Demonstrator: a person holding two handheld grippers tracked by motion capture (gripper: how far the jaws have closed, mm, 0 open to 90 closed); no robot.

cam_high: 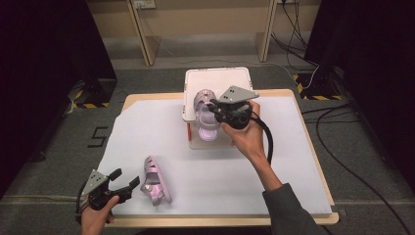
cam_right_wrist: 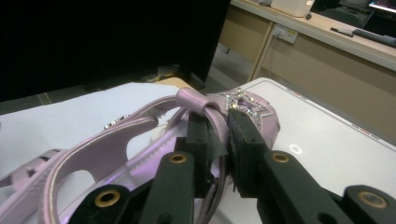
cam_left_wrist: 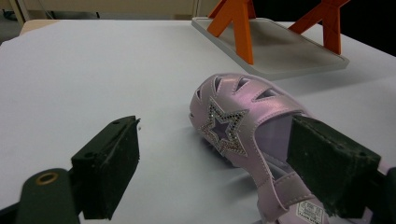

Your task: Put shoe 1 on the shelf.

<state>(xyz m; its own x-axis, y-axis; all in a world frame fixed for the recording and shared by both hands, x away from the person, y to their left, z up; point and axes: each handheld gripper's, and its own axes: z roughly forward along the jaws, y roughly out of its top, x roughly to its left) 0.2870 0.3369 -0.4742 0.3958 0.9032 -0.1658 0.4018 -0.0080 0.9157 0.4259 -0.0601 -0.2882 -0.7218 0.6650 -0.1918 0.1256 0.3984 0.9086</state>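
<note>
Two pink sandals with glittery stars. One sandal (cam_high: 155, 182) lies on the white table cover at the front left, seen close in the left gripper view as the sandal (cam_left_wrist: 243, 121). My left gripper (cam_high: 125, 179) (cam_left_wrist: 219, 144) is open, its jaws wide apart; the sandal lies between them, close to the right-hand pad (cam_left_wrist: 327, 163). My right gripper (cam_high: 213, 110) (cam_right_wrist: 218, 133) is shut on a strap of the other sandal (cam_high: 206, 123) (cam_right_wrist: 135, 140), holding it over the white platform (cam_high: 220, 78) (cam_right_wrist: 322, 140).
The platform stands on orange legs (cam_left_wrist: 240, 28) at the middle back of the table (cam_high: 298, 161). Cables (cam_high: 342, 161) trail on the floor to the right. A black screen (cam_right_wrist: 116, 37) and wooden furniture (cam_right_wrist: 327, 60) stand beyond the table.
</note>
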